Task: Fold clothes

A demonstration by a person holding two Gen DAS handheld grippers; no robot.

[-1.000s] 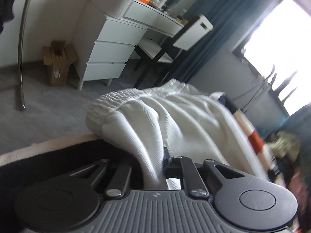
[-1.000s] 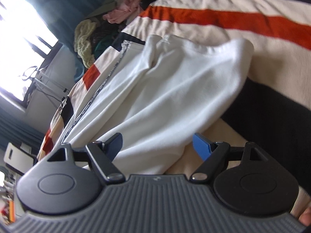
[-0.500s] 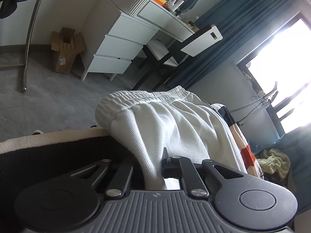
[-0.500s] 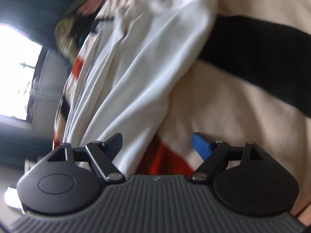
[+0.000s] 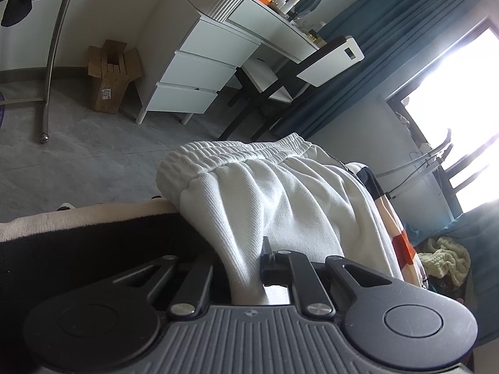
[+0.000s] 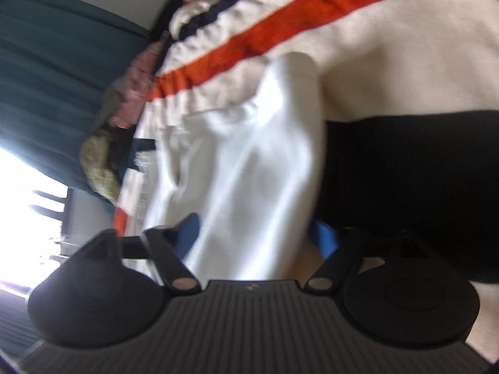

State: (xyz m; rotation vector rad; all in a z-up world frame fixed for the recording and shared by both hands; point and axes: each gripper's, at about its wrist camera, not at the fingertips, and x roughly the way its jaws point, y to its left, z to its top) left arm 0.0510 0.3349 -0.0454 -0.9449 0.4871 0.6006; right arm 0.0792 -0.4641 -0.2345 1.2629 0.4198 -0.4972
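Observation:
A pair of white ribbed trousers [image 5: 274, 196] lies on a bed covered by a striped blanket [image 6: 389, 46]. The elastic waistband [image 5: 230, 155] hangs at the bed's edge. My left gripper [image 5: 246, 268] is shut on a fold of the white fabric below the waistband. In the blurred right wrist view the trousers [image 6: 249, 171] run between the blue fingertips [image 6: 324, 237] of my right gripper [image 6: 255, 233], which is open around the cloth.
A white desk with drawers [image 5: 199, 71], a black-and-white chair [image 5: 308, 68] and a cardboard box [image 5: 109, 78] stand on the grey floor beyond the bed. A metal rail [image 5: 53, 56] stands left. Piled clothes [image 6: 124, 93] lie by the window and blue curtains.
My right gripper has swung over the bed and now has the white fabric between its open fingers. My left gripper keeps its hold and has tilted, showing more of the room.

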